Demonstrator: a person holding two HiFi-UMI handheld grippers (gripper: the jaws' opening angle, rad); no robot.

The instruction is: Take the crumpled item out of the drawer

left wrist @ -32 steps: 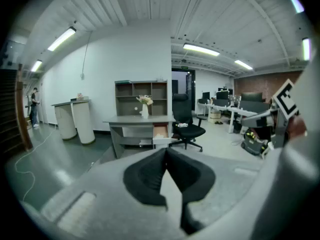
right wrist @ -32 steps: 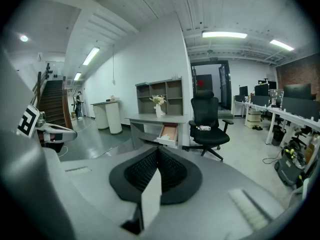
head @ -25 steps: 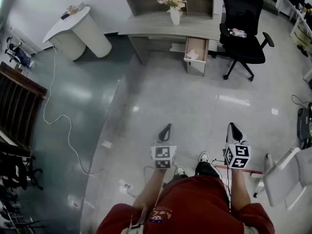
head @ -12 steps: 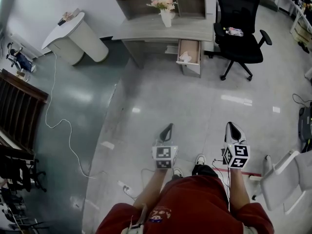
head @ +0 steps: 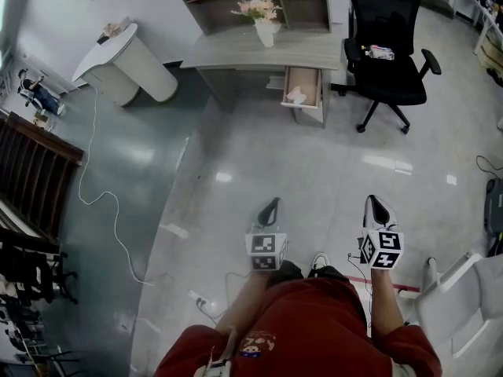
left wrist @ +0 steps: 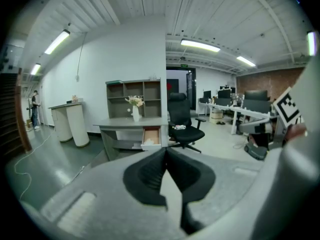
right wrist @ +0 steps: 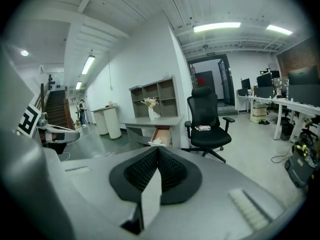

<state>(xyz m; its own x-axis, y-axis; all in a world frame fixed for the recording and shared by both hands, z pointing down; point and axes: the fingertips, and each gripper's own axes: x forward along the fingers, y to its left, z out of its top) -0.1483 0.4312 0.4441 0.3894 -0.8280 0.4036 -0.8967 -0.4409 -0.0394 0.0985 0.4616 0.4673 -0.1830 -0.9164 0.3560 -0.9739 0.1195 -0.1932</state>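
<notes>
Nearest: left gripper (head: 270, 204) and right gripper (head: 372, 203), side by side above glossy pale floor (head: 314, 163), both aimed at the far table. Black ribbed fingers (left wrist: 145, 176) of the left pressed together, gripping nothing. Same on the right: fingers (right wrist: 172, 171) closed and empty.

Off to the left, thin white cable (head: 100, 207) snaking over the floor. Farther on, black wheeled office chair (head: 397, 81) just right of the open wooden drawer (head: 308, 79). Drawer pulled out of the grey table (head: 236, 53), long axis running toward the camera. Inside, near the front, small crumpled white item (head: 296, 95); too small to read its own axis.

On the table, white vase of pale flowers (head: 266, 28). Farther left, white round-ended counter (head: 126, 53).
</notes>
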